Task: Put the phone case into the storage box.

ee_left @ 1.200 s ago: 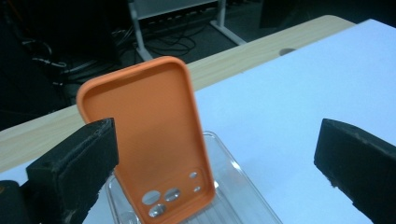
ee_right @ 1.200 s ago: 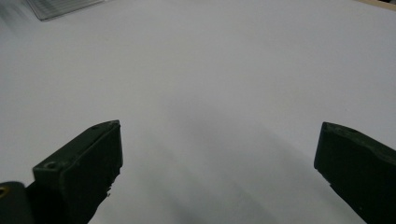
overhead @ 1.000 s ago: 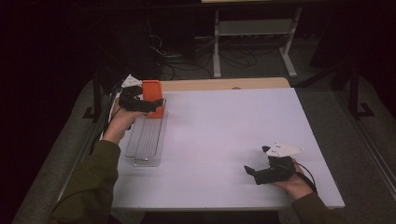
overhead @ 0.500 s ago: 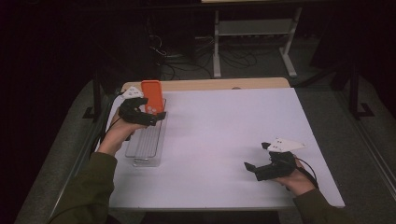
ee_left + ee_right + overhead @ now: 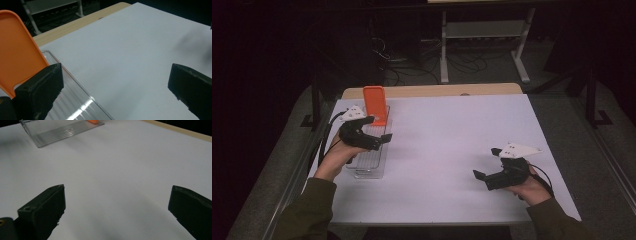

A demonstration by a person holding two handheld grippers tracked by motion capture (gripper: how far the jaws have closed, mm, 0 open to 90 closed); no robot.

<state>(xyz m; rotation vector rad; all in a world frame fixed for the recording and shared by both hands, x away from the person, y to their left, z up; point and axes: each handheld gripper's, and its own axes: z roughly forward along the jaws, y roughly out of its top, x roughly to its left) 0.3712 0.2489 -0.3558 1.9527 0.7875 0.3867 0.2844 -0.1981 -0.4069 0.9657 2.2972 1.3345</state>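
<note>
High view: a white table (image 5: 447, 150) carries a clear plastic tray (image 5: 371, 161) near its left edge, with an orange lid (image 5: 375, 104) standing upright at the tray's far end. The left gripper (image 5: 379, 141) is held above the tray's middle, its jaws pointing toward the table's centre and spread apart with nothing between them. The right gripper (image 5: 484, 179) rests low near the table's front right area, well apart from the tray, jaws likewise spread and empty, pointing left.

Left gripper view: the two black jaws stand wide apart; the orange lid (image 5: 17, 47) rises just behind the left jaw, and the ribbed floor and rim of the clear plastic tray (image 5: 77, 105) run beneath it. Bare white table (image 5: 130, 55) lies between the jaws.

Right gripper view: the jaws stand wide apart over bare white table (image 5: 120, 177); the clear plastic tray (image 5: 60, 131) lies far off at the top left, with a corner of the orange lid (image 5: 95, 121) at its end.
</note>
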